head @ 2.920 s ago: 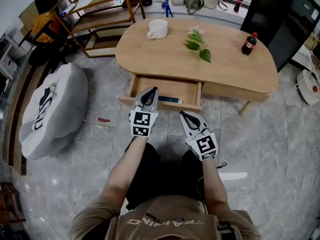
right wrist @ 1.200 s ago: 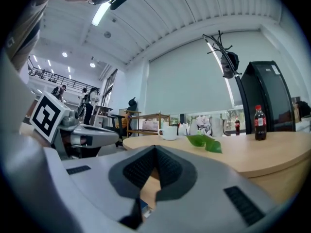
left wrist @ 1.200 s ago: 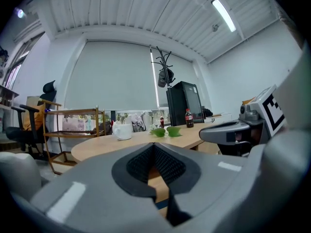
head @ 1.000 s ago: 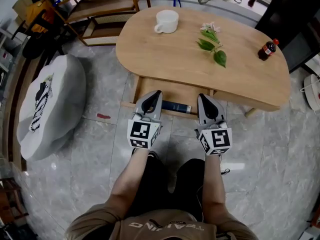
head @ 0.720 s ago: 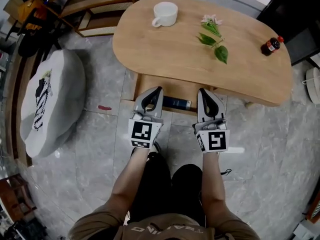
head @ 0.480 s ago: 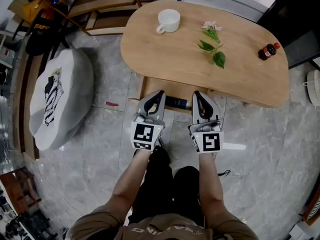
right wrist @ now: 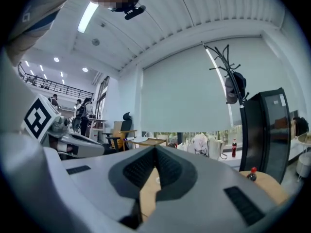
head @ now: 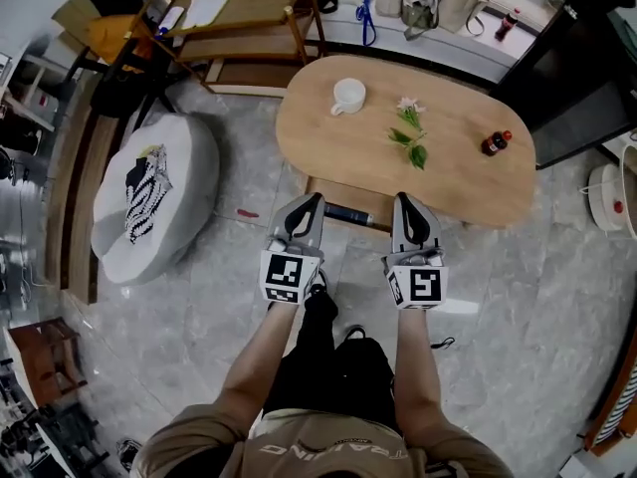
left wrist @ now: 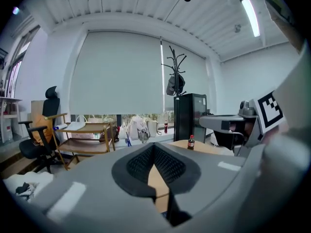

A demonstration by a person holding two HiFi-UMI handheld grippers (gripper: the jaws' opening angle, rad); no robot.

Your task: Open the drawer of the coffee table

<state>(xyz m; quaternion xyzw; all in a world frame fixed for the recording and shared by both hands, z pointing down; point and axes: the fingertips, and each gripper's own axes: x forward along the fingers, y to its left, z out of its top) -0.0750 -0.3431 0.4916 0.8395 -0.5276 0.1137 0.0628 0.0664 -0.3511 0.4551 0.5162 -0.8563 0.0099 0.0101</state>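
The oval wooden coffee table (head: 448, 167) stands ahead of me, far below. Its drawer (head: 336, 196) is pulled out at the near side, with a dark flat item (head: 348, 214) lying in it. My left gripper (head: 310, 201) and right gripper (head: 403, 200) are held side by side, high above the floor in front of the drawer, touching nothing. In the left gripper view the left gripper (left wrist: 154, 147) is shut and empty. The right gripper (right wrist: 155, 149) is likewise shut with nothing between its pads, and a strip of tabletop (right wrist: 148, 193) shows behind them.
On the table are a white cup (head: 348, 96), a flower sprig (head: 409, 133) and a small cola bottle (head: 495, 143). A grey beanbag (head: 154, 207) lies left, a wooden shelf cart (head: 249, 18) behind it, a black cabinet (head: 587, 58) at right.
Both grippers and my head have risen a good deal, so the table and floor now look smaller and farther below. The drawer stays pulled out. Both grippers stay shut.
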